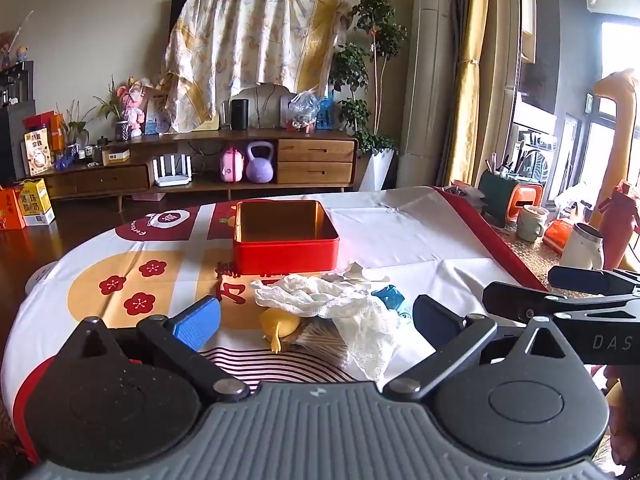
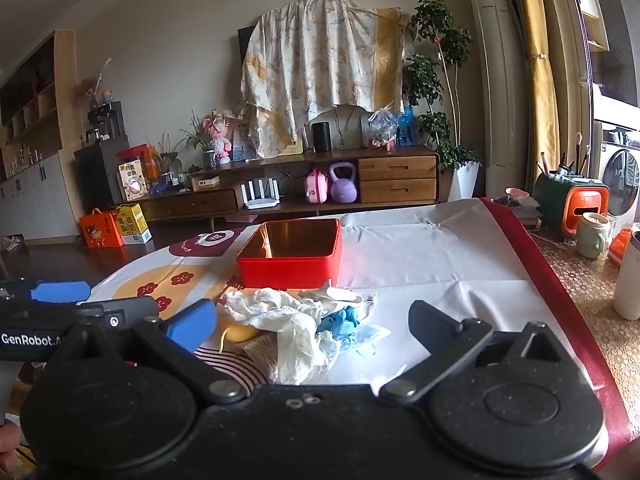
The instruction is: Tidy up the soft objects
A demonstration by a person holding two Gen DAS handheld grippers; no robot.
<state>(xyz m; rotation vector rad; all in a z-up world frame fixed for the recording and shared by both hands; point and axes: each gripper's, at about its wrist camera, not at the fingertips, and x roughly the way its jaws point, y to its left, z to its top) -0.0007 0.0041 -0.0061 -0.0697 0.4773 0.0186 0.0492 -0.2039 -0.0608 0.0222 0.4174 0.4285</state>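
Both claws gaped wide, grasping nothing. The gauze [image 1: 340,304] lay heaped on the bench [image 1: 420,236] just ahead of the left claw [image 1: 316,322] and right claw [image 2: 312,326]. The red tin [image 1: 286,240] stood behind the heap.

We see our left gripper [image 1: 316,322] with blue ribbed pads, black linkage arms and grey ribbed body, and our all-black right gripper [image 2: 312,322], marked "DAS".
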